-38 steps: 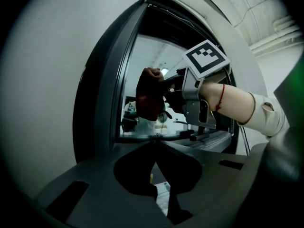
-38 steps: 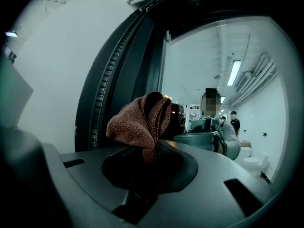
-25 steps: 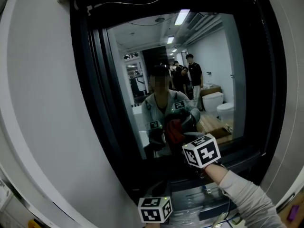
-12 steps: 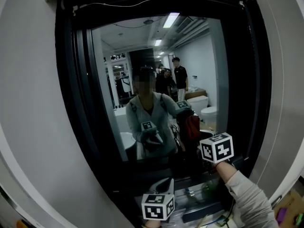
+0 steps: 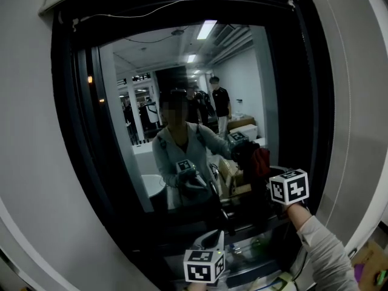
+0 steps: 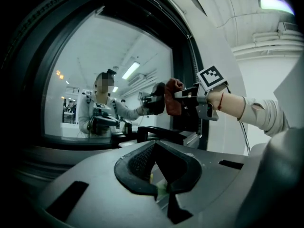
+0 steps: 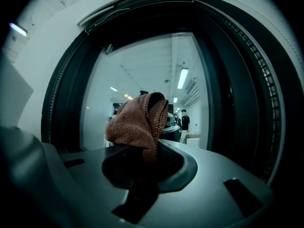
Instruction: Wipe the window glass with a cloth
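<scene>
Your right gripper is clamped on the reddish-brown knitted cloth. The cloth looks pressed to the reflective window glass, low on its right side, near the black window frame. Left gripper hangs low, jaws together on nothing (not needed for this stroke). For a clean pass, I'd flatten the bunched cloth, overlap your lines, and let only fabric, not jaw tips, meet the glass by the frame.
</scene>
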The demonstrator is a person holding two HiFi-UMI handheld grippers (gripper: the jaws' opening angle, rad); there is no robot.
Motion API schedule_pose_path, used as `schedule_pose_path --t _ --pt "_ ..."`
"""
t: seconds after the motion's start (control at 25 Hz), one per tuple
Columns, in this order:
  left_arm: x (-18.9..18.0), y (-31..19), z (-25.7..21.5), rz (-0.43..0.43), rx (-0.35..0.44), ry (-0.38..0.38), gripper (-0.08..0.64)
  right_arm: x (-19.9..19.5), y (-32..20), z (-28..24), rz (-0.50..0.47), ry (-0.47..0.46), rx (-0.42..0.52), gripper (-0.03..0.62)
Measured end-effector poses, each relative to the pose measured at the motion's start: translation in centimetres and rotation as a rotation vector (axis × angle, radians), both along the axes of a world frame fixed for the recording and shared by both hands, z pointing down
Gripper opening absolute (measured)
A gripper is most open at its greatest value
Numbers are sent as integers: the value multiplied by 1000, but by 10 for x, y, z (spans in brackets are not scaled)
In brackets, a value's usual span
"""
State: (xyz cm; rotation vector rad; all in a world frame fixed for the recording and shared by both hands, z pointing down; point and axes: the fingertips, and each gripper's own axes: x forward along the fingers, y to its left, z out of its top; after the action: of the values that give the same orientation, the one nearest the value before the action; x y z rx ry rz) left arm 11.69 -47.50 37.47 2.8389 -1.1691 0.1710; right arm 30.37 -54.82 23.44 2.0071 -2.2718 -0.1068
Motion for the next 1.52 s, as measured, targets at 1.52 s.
schedule_pose_path --t 1.52 --pt "-22 66 -9 -72 47 25 5 -42 141 27 -59 -32 147 55"
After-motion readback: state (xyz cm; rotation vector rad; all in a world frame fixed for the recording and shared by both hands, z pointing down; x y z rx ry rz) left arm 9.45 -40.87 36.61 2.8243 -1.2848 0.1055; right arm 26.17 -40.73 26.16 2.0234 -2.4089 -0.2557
